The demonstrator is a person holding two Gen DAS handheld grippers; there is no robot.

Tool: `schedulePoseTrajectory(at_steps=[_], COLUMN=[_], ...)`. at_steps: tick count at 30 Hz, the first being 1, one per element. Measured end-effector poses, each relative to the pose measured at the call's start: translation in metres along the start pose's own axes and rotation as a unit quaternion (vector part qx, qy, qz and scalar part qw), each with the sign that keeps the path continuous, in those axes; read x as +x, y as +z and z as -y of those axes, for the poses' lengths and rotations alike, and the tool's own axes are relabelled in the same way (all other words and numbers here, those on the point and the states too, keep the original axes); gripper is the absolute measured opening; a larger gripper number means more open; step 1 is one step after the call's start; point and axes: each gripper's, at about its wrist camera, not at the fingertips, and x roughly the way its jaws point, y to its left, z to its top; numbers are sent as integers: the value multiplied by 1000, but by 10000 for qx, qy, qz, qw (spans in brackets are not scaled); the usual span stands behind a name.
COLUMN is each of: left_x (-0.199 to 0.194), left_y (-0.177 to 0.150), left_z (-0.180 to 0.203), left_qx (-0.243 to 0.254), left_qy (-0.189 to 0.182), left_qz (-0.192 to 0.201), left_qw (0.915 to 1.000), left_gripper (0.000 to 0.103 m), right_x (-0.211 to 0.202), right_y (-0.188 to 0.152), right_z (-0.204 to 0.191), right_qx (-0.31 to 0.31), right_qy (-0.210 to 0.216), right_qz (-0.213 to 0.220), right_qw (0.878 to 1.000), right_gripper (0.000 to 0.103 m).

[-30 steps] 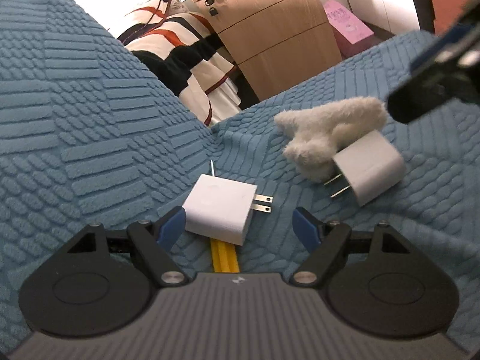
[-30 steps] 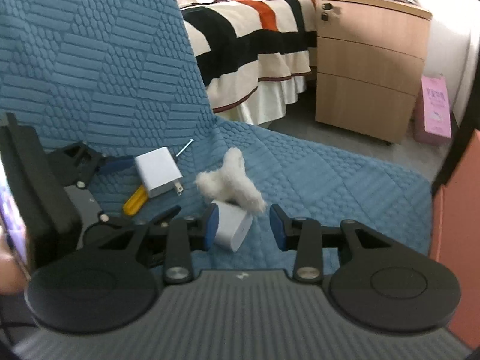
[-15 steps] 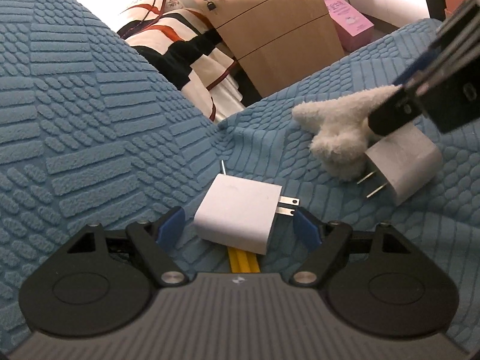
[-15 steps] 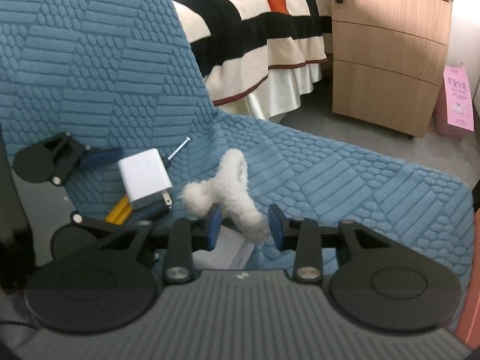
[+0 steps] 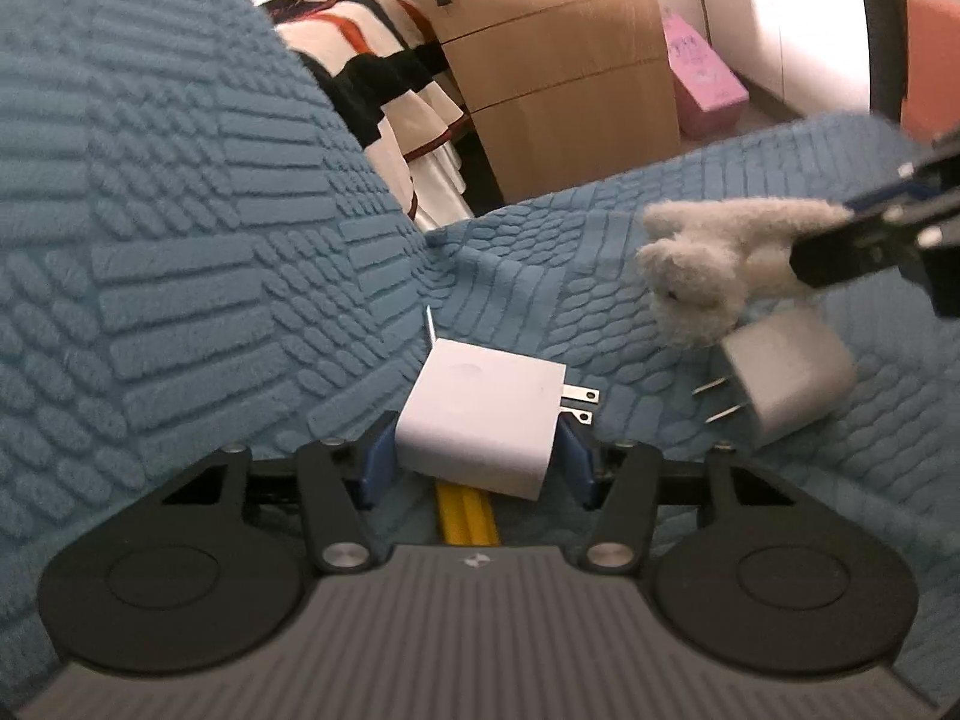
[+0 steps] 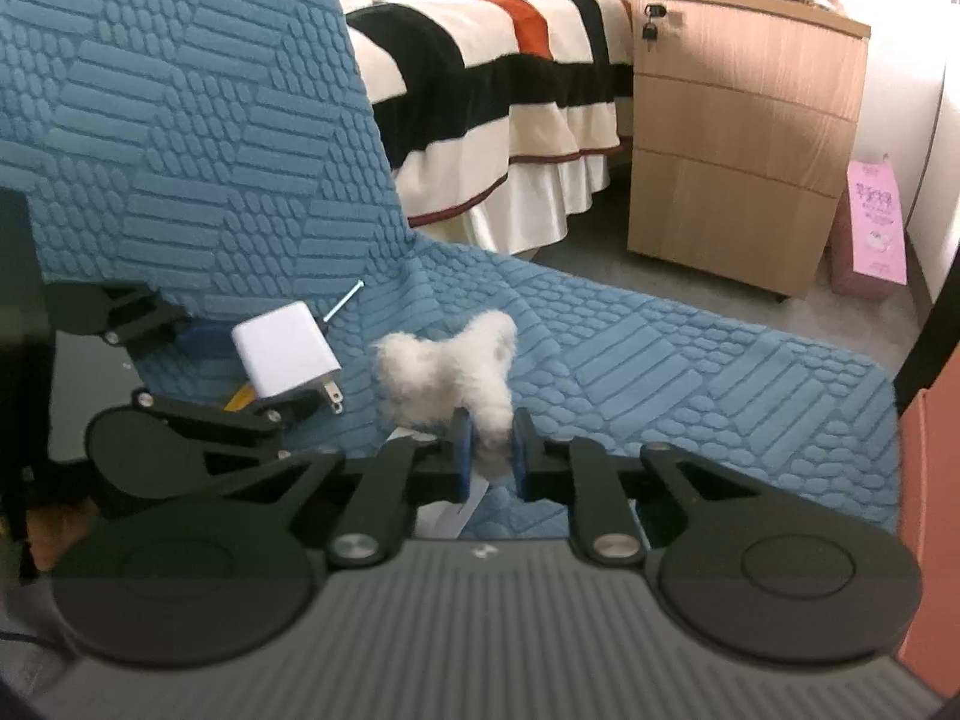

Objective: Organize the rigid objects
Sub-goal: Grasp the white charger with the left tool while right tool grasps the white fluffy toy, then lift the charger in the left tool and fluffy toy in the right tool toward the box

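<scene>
Left tool [image 5: 477, 456] grips the white cube-shaped plastic charger [image 5: 480, 420], prongs pointing right; right tool [image 6: 489, 450] apparently pinches the white fluffy plush toy [image 6: 450, 369].

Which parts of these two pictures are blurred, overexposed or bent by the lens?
Left wrist view: the second charger and fluffy toy at right are motion-blurred, while the held charger is sharp; the window area at top is blown out; the cabinet leans from fisheye bending. Right wrist view: mostly sharp, the toy soft-edged, the far right wall washed out.
</scene>
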Motion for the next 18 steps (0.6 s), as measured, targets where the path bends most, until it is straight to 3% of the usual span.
schedulePoseTrajectory(at_steps=[8,18], left_x=[-26,-63], left_y=[-3,-19], left_z=[-10,-17], left_qx=[-794,-1971], left_qy=[-189,-708], left_qz=[174,62], left_qw=[9965,9778], left_gripper=[57,56], right_x=[-28,-65], right_y=[-6,-26], right_z=[1,2], right_qx=[132,312], right_qy=[-337,-777], right_qz=[140,-28], right_qw=[9992,9965], right_gripper=[14,14])
